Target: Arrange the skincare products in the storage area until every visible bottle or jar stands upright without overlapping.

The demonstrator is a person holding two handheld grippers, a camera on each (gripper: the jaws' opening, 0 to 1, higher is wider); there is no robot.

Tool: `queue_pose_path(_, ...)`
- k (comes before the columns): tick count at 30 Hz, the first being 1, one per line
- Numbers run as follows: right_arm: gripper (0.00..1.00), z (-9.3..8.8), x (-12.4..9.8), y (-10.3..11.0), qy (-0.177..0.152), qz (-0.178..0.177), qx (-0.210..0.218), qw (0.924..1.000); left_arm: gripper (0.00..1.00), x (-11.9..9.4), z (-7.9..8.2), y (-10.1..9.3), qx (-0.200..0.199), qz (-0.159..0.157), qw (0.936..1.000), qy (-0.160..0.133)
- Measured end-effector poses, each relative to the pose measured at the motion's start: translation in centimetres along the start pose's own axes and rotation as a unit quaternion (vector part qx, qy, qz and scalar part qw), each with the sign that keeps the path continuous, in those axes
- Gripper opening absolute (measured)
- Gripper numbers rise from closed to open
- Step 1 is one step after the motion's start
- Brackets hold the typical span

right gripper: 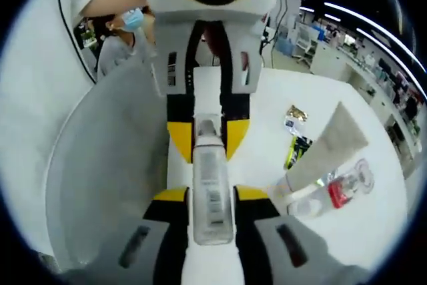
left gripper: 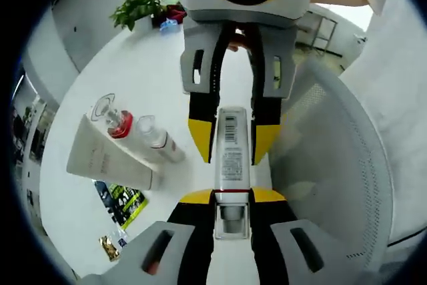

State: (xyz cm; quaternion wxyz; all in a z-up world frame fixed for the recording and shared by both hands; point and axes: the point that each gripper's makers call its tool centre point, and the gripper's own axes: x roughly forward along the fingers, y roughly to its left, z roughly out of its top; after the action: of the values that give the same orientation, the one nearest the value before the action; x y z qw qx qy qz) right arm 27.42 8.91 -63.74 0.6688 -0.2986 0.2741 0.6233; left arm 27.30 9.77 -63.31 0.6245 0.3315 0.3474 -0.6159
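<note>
A white counter [left gripper: 167, 65] carried a soft cream tube [left gripper: 110, 158] and two clear bottles lying flat. Left claw [left gripper: 232, 195] and right claw [right gripper: 212, 195] both pinched one slim bottle [left gripper: 231, 145] above it; rigid, likely slippery, best gripped mid-body.

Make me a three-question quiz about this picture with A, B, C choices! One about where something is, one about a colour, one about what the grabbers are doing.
1. Where is the green plant?
A. at the table's far edge
B. in the mesh basket
C. between the jaws

2. What colour is the small clear bottle's collar?
A. blue
B. red
C. green

3. The white bottle is:
A. standing upright alone
B. held at both ends by two grippers
C. inside the basket

Answers: 1 A, it sits far back on the table. 2 B, red band shows. 3 B, left gripper and right gripper both clamp it.
</note>
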Motion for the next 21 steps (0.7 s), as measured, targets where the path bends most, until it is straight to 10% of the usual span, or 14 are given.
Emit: queue_pose_path(21, 0.21, -0.24, -0.38, 0.23, -0.013, -0.007, -0.001, 0.9999, 0.17, 0.06, 0.35, -0.08, 0.005, -0.007, 0.9998, -0.015)
